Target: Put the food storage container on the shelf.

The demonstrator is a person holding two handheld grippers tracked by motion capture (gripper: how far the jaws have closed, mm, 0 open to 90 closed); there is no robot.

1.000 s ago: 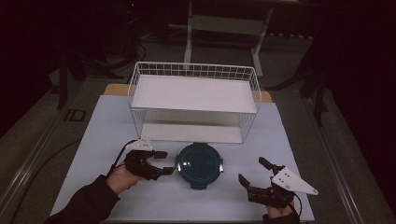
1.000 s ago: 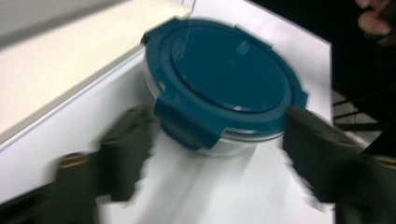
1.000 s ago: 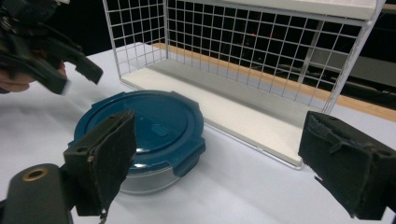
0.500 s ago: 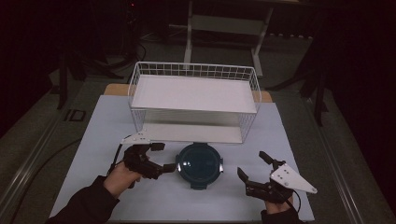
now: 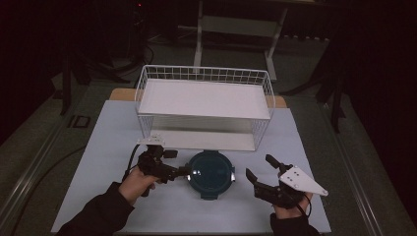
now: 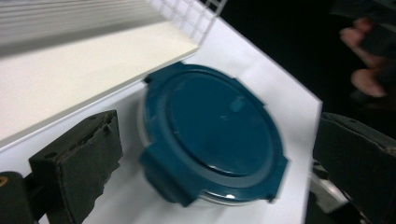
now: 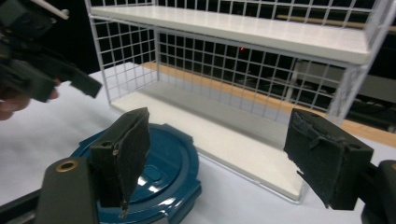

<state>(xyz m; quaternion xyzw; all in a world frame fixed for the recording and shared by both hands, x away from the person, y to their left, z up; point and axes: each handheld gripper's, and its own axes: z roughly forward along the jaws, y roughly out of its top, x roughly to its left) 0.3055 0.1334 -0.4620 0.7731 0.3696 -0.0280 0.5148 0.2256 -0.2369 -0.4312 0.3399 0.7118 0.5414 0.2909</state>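
- The round teal container [image 5: 211,173], lid on, lies flat on the white bench [image 5: 98,147], just in front of the wire rack [image 5: 204,105] and between the two tools.
- The left tool [image 5: 184,172] is released, jaws spread; the container sits straight ahead of it, and in the high view its tip looks to be at the lid's left rim. I cannot tell whether they touch.
- In the left gripper view the lid [image 6: 215,135] lies between and beyond the two open jaws, one clip tab facing the tool.
- The right tool [image 5: 259,171] is also released and holds nothing; the container lies ahead and to its left, with a clear gap of bench between.
- Being round, the container offers no long axis to line up with; only the tabs break the rim.
- My judgement: the left hand is nearer and better placed to close on the rim.
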